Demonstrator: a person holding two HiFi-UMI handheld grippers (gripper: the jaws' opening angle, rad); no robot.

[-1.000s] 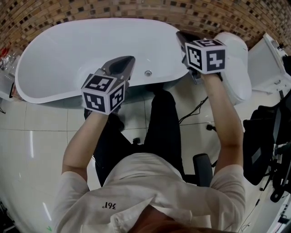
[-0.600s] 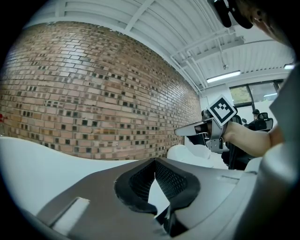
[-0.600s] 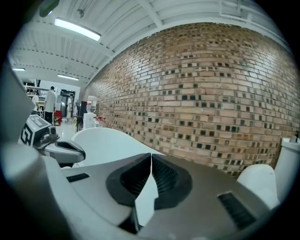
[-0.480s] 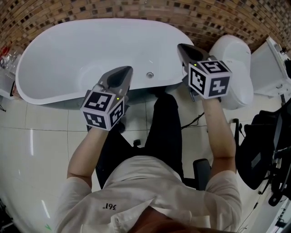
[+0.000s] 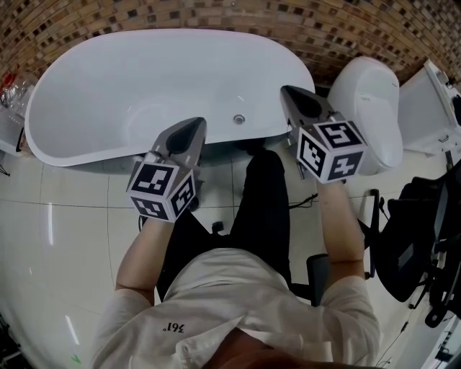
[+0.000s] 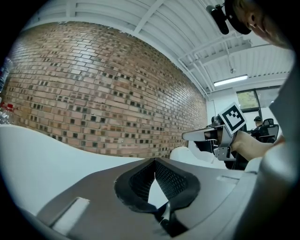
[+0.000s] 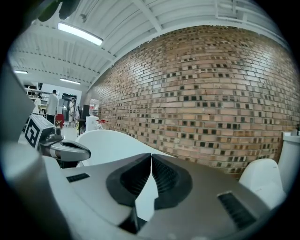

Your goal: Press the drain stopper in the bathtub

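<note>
**Both claws shut, drain stopper between them untouched**

The left claw (image 5: 197, 122) is closed, its ribbed pads meeting at the tips with nothing gripped. The right claw (image 5: 285, 91) is closed the same way and is also empty. Both are held over the near rim of the white bathtub (image 5: 108, 79) and point toward the brick wall (image 5: 216, 14) beyond it. The small round drain stopper (image 5: 238, 119) sits inside the tub between the two claws, just right of the left claw's tip, touching neither. A white toilet (image 5: 371, 108) stands right of the right claw.
</note>
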